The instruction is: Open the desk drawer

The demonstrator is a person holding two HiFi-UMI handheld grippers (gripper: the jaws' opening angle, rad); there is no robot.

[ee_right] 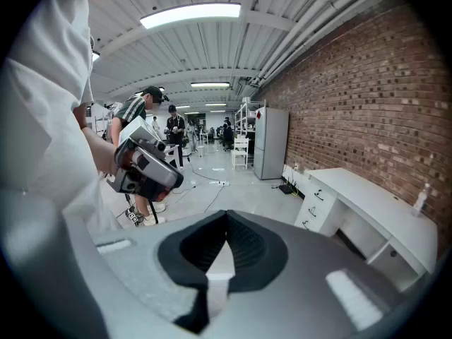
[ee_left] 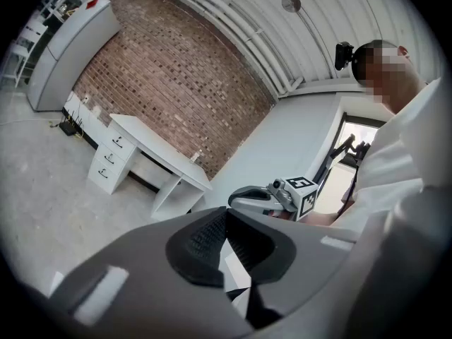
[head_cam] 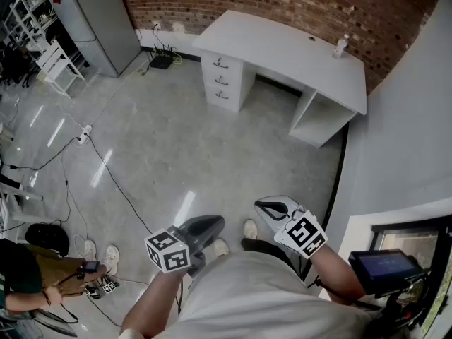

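A white desk (head_cam: 296, 51) stands against the brick wall at the far side of the room. Its stack of three drawers (head_cam: 224, 80) sits under the left end, all shut, each with a small metal handle. Both grippers are held close to my body, far from the desk. The left gripper (head_cam: 201, 228) is shut and holds nothing, and so is the right gripper (head_cam: 272, 207). The left gripper view shows its jaws (ee_left: 226, 210) closed, with the drawers (ee_left: 109, 162) small in the distance. In the right gripper view the jaws (ee_right: 226, 214) meet too, the drawers (ee_right: 314, 207) beyond.
A small bottle (head_cam: 341, 46) stands on the desk's right end. A grey cabinet (head_cam: 99, 20) is at the back left, with a white chair (head_cam: 53, 62) beside it. Cables and a power strip (head_cam: 83, 134) cross the floor. Another person (head_cam: 28, 274) crouches at lower left.
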